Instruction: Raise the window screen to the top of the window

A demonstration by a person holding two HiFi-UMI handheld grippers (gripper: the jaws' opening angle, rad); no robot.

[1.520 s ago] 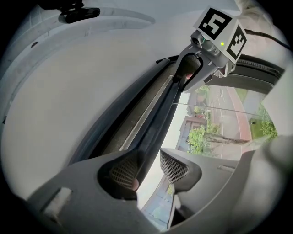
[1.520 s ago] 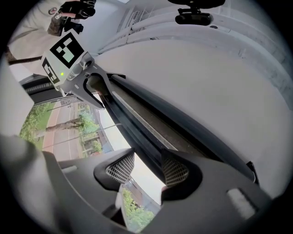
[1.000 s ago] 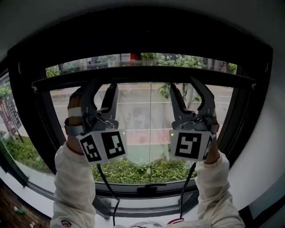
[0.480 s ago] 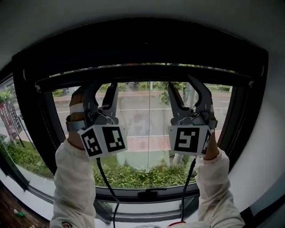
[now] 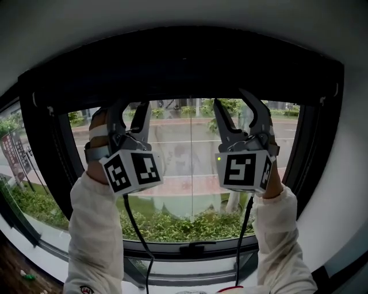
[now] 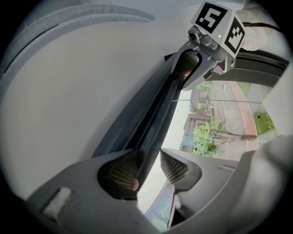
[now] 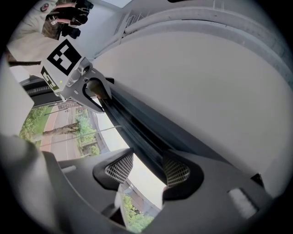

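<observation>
The window screen's dark bottom bar (image 5: 184, 93) lies across the very top of the window, against the black upper frame (image 5: 184, 57). My left gripper (image 5: 131, 109) reaches up to the bar left of centre, and my right gripper (image 5: 233, 103) right of centre. In the left gripper view the bar (image 6: 160, 114) runs between the jaws, resting against the left pad (image 6: 122, 170), with daylight on its other side. The right gripper view shows the bar (image 7: 137, 128) beside the right pad (image 7: 176, 171), apart from the other pad. Both grippers stand open around the bar.
A black window frame (image 5: 40, 149) surrounds the glass, with a latch (image 5: 192, 250) on the lower rail. White wall and ceiling (image 5: 184, 14) close in just above. Cables (image 5: 135, 229) hang from both grippers. Outside are a road, trees and hedges.
The screen's bar has gone up from below a strip of open glass to the top frame, closing that strip. Both grippers rose with it.
</observation>
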